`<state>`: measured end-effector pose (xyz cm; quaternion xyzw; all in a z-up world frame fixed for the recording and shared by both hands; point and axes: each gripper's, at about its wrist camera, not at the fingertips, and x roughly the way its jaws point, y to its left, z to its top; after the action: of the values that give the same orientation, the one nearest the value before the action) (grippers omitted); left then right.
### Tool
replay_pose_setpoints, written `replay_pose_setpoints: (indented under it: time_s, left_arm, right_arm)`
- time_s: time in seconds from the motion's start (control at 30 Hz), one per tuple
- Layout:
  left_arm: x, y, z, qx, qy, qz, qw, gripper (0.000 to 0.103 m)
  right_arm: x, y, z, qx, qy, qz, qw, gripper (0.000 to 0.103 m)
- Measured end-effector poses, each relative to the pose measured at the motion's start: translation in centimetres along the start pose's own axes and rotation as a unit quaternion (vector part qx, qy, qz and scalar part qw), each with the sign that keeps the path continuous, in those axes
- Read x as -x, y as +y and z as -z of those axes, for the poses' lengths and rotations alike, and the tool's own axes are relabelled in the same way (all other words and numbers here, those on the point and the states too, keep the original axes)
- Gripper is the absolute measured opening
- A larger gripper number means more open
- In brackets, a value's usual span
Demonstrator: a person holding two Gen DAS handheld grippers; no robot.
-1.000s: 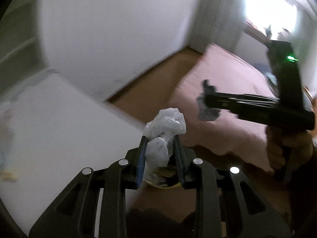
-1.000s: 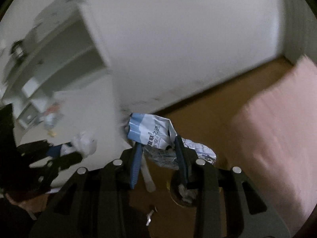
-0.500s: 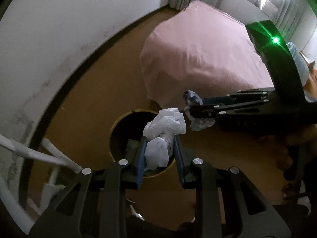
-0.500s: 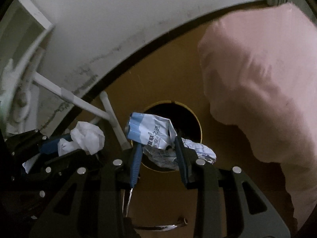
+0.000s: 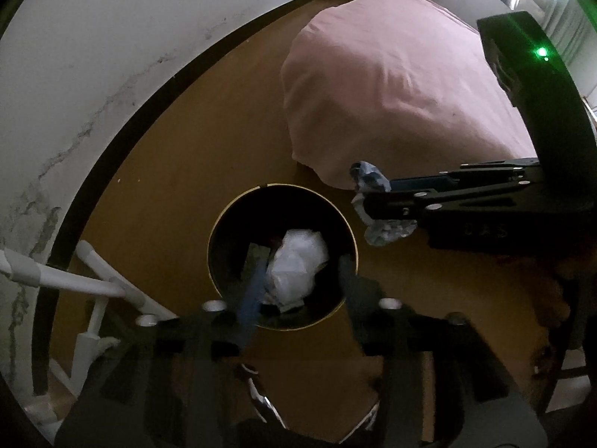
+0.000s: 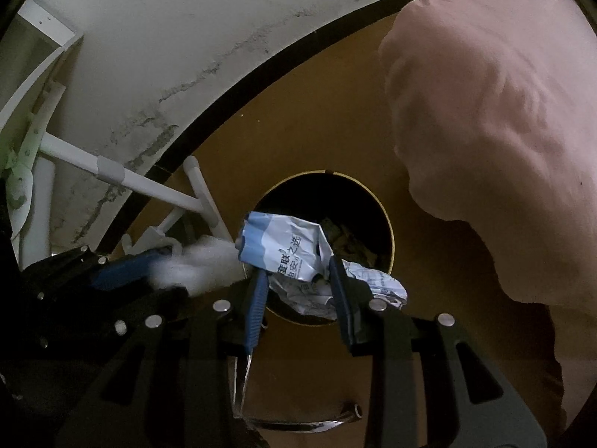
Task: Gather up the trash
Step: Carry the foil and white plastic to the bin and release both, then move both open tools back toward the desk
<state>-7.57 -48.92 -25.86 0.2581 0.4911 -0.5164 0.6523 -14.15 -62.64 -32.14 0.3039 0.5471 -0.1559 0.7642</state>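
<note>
Where half a second ago the left hand-held gripper [image 5: 298,276] clamped a white paper wad [image 5: 294,268] between its fingers, in the left wrist view those fingers now stand spread apart, and the wad lies loose between them, over the dark mouth of the round bin [image 5: 224,231] on the wooden floor [image 5: 179,171]. Whether the wad already rests on the trash inside or is in mid-fall cannot be told. At 3 o'clock the right hand-held gripper [image 5: 367,201] reaches in from the side, closed on a blue-and-white wrapper [image 5: 373,183], just beside the bin's rim, as before. A pink bed [image 5: 391,82] fills the view toward 1 o'clock.

From the right wrist view, the right hand-held gripper [image 6: 298,280] is unchanged: its jaws pinch the printed wrapper [image 6: 283,250], which sits over the near edge of the bin [image 6: 388,231]. At 9 o'clock the left hand-held gripper [image 6: 164,261] shows with the white wad [image 6: 197,265] blurred at its tip, where earlier it was sharp. White chair legs [image 6: 149,183] stand against the stained wall [image 6: 186,56] toward 10 o'clock.
</note>
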Motion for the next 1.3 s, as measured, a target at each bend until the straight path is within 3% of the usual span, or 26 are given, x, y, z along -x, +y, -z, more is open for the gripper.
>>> replay_pose_setpoints:
  time_s: [0.13, 0.33, 0.43, 0.63, 0.77, 0.93, 1.07, 1.13, 1.17, 1.23, 1.3]
  left_arm:
    - [0.6, -0.2, 0.1, -0.009, -0.005, 0.002, 0.9999, 0.057]
    - [1.8, -0.7, -0.2, -0.011, -0.016, -0.001, 0.9998, 0.069]
    - [3.2, -1.9, -0.4, -0.026, -0.027, 0.002, 0.9993, 0.078]
    - [11.3, -5.1, -0.1, -0.069, -0.088, 0.006, 0.9937, 0.091]
    - [20.4, -3.8, 2.0, -0.059, -0.152, -0.002, 0.9866, 0.096]
    - [29.1, 4.6, 7.2, 0.045, -0.196, -0.078, 0.9765, 0.096]
    - [34.1, 14.3, 14.0, 0.163, -0.187, -0.185, 0.9509, 0.096]
    - [36.0, 18.5, 17.4, 0.214, -0.179, -0.227, 0.9331, 0.096]
    - [37.3, 21.1, 20.0, 0.247, -0.172, -0.254, 0.9191, 0.096]
    - [38.9, 24.5, 23.5, 0.284, -0.163, -0.283, 0.9014, 0.096]
    - [40.1, 27.0, 26.1, 0.312, -0.157, -0.294, 0.8896, 0.096]
  right_arm:
    - [-0.2, 0.3, -0.3, 0.004, 0.002, 0.0, 1.0, 0.035]
    - [0.7, 0.5, -0.7, 0.007, -0.008, -0.003, 1.0, 0.06]
    - [2.2, 0.4, -0.8, 0.005, -0.019, -0.001, 1.0, 0.062]
    - [9.7, 1.8, -0.9, 0.027, -0.088, 0.036, 0.995, 0.071]
    - [16.0, 8.1, -1.3, 0.087, -0.153, 0.021, 0.984, 0.076]
    - [19.1, 23.5, -0.8, 0.223, -0.187, -0.053, 0.955, 0.077]
    - [17.3, 35.7, 0.0, 0.317, -0.162, -0.113, 0.927, 0.077]
    - [15.8, 40.8, 0.2, 0.348, -0.147, -0.129, 0.917, 0.077]
    - [15.2, 42.6, 0.2, 0.358, -0.14, -0.136, 0.913, 0.077]
    - [13.3, 47.5, 0.4, 0.381, -0.122, -0.14, 0.906, 0.077]
    - [11.0, 51.5, 0.2, 0.398, -0.107, -0.136, 0.901, 0.077]
